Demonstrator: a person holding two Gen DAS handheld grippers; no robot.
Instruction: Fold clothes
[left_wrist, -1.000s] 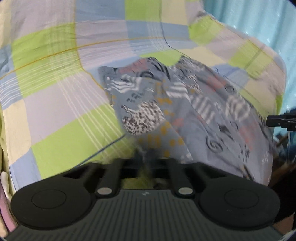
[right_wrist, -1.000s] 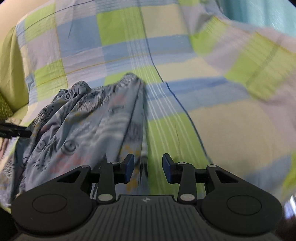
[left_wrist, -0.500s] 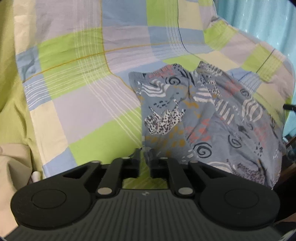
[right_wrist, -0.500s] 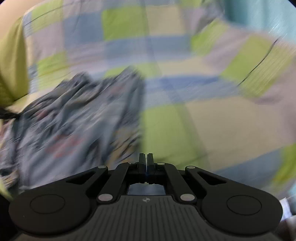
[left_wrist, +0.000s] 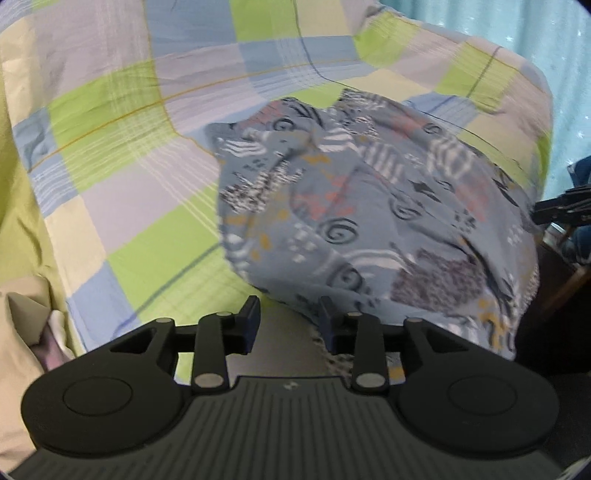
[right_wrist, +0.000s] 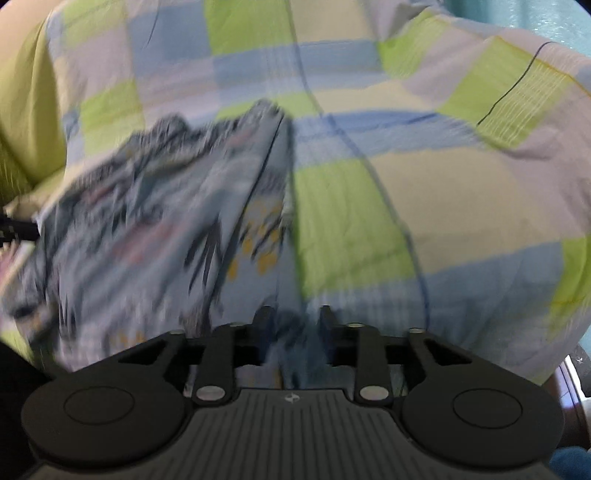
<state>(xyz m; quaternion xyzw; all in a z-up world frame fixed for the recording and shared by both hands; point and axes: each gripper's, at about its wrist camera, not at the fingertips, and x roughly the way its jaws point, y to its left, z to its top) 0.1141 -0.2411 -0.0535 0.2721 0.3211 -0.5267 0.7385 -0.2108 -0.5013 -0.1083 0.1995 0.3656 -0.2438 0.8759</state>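
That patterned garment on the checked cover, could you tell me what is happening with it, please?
A person with a handheld tool in each hand is folding the blue-grey patterned garment on the checked bedcover. The left tool and right tool are both opening at its near edge; cloth lies between the right one's fingers.

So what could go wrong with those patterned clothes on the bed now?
The patterned garment hangs over the checked bedspread's near edge, so it may slide off. The left claw is opening beside the hem and may miss it. The right claw is opening with cloth between its jaws and may bunch it.
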